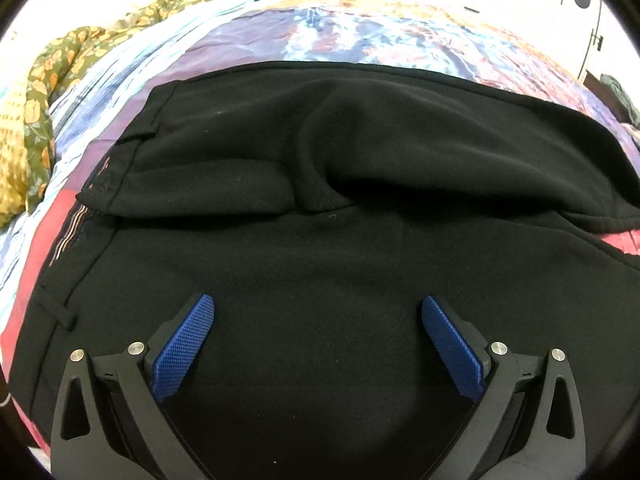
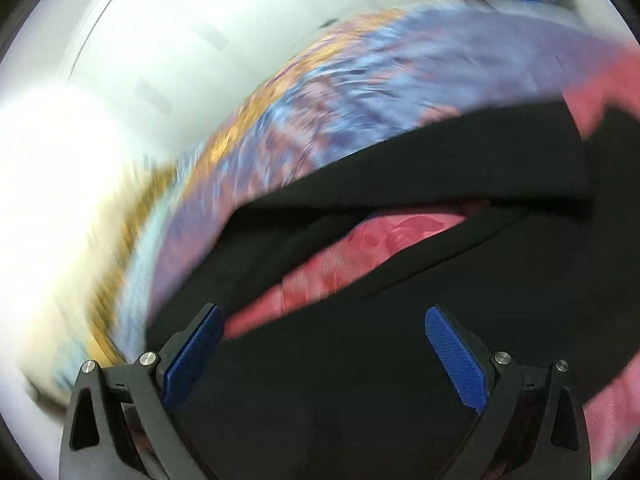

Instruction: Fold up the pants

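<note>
Black pants [image 1: 320,184] lie spread on a bed with a colourful patterned cover [image 1: 248,36]. One part is folded over the rest, with a ridge across the middle. My left gripper [image 1: 318,308] is open just above the black fabric, holding nothing. In the right wrist view, blurred by motion, the pants [image 2: 360,380] lie with two black bands apart and pink cover [image 2: 360,248] showing between them. My right gripper [image 2: 322,320] is open over the black fabric, empty.
A yellow and green floral cloth [image 1: 48,92] is bunched at the bed's far left. A white wall and a door [image 1: 592,20] stand behind the bed. In the right wrist view a bright white wall [image 2: 100,120] fills the left side.
</note>
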Available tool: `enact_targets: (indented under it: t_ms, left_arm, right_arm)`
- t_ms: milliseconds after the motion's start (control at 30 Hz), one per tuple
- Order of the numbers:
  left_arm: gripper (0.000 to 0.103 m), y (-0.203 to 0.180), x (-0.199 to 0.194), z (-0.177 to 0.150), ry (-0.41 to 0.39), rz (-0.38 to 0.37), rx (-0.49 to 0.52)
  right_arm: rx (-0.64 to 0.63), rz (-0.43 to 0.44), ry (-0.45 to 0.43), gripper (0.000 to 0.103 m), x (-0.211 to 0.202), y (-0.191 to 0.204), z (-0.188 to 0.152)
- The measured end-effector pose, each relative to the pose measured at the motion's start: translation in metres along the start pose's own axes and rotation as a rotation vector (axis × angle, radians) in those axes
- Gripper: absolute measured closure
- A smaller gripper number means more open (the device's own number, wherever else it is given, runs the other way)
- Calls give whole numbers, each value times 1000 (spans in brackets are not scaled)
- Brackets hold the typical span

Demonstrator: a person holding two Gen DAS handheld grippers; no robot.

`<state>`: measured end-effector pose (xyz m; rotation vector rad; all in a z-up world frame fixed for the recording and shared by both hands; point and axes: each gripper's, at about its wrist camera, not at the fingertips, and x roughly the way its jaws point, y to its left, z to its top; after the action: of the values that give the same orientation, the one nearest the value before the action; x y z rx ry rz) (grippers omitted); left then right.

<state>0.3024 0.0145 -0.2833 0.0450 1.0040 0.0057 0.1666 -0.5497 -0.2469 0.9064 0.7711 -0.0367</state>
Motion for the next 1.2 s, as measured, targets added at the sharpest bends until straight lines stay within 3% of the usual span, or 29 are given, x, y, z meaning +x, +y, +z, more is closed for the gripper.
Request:
enact_targets:
  t_ms: [200, 300, 400, 433, 500, 533, 633, 767, 933, 1133, 1167, 1200]
  left_arm:
    - [0, -8, -1, -3, -16, 17, 7]
    - [0, -7, -1, -4, -18, 18, 6]
    - [0, -7, -1, -3, -13, 17, 6]
    - [1, -6, -2, 0, 7, 20, 13]
    - [3, -8, -12, 15, 97, 32, 27]
    - [4, -8, -23, 23, 101, -16, 12]
    - [3, -7, -52, 60, 42, -259, -87]
    - [3, -28, -26, 121, 103, -448, -162]
    - [3, -44, 38, 166, 239, -522, -306]
    - [4, -47, 66, 173, 306, -585, -470]
    - [7, -47, 65, 173, 307, -591, -475]
    - [29, -47, 61, 172, 300, -595, -474]
  right_arm:
    - [340, -24, -142, 14, 15, -59, 43]
    - [499, -68, -232, 33, 12, -86, 55]
    - [544, -154, -258, 76, 10, -99, 64]
    - [510, -183, -253, 95, 8, -98, 69]
    - [407, -167, -233, 98, 0, -83, 78]
    - [297, -135, -235, 98, -12, -63, 84]
    - [27, -84, -225, 98, -45, -10, 89]
    - [-166, 8, -198, 98, -91, 37, 81]
    - [-279, 110, -181, 98, -143, 67, 64]
    - [-414, 251, -153, 98, -202, 93, 32]
    - [-417, 272, -149, 98, -205, 92, 27]
    - [-414, 297, -143, 98, -212, 91, 24]
